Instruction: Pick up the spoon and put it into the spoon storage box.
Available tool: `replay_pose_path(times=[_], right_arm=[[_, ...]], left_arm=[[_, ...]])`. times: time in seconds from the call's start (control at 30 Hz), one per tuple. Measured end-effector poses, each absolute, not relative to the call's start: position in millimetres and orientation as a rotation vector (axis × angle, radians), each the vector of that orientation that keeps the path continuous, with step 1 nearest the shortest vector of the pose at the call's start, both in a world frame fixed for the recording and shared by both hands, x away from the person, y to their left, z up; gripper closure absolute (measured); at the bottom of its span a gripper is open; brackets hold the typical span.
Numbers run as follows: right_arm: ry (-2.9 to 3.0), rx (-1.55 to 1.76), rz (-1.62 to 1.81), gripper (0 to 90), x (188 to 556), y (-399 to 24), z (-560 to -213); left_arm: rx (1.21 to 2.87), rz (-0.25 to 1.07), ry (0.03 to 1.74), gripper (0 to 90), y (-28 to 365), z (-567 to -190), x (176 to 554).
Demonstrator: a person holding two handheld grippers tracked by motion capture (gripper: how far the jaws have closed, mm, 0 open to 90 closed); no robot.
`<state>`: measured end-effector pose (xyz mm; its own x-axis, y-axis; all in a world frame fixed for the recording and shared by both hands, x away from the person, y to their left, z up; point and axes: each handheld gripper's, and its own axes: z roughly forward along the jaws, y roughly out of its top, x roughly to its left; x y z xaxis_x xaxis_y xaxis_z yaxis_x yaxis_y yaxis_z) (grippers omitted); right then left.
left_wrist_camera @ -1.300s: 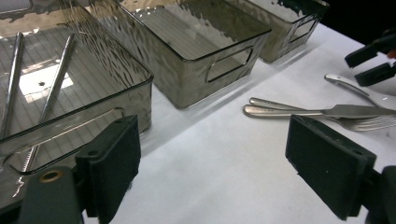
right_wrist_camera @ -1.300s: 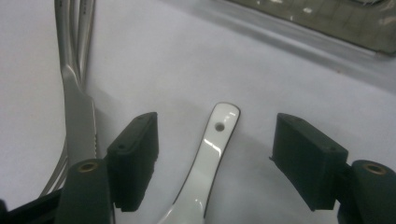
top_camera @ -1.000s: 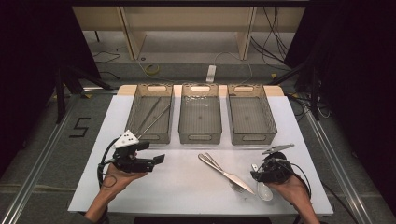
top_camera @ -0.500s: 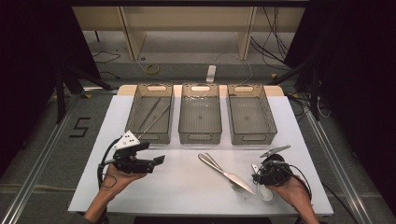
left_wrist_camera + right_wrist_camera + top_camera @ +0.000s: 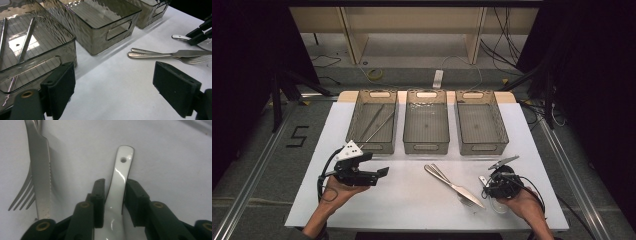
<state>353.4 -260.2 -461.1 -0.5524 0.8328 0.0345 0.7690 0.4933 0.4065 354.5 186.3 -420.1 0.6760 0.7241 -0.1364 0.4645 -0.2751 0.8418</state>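
Spoon [image 5: 119,182], white and glossy, sits on the table [image 5: 412,200] at the front right. In the high view the right gripper [image 5: 499,187] is down on it, while the left gripper [image 5: 382,172] hangs over bare table, likely waiting. Left gripper view: jaws wide apart, nothing between them, knife [image 5: 175,53] and fork [image 5: 195,60] lying ahead. Right gripper view: jaws have just been closing and now pinch the handle, probably to lift it toward a bin [image 5: 494,145].
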Motion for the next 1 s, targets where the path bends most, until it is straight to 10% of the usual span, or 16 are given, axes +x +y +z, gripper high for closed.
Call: replay_pose_path(times=[1.0], right_arm=[[2.635, 1.363, 0.503, 76.5, 357.6, -257.9, -456.0]], left_arm=[[1.943, 0.362, 0.913, 18.7, 185.5, -420.4, 353.8]])
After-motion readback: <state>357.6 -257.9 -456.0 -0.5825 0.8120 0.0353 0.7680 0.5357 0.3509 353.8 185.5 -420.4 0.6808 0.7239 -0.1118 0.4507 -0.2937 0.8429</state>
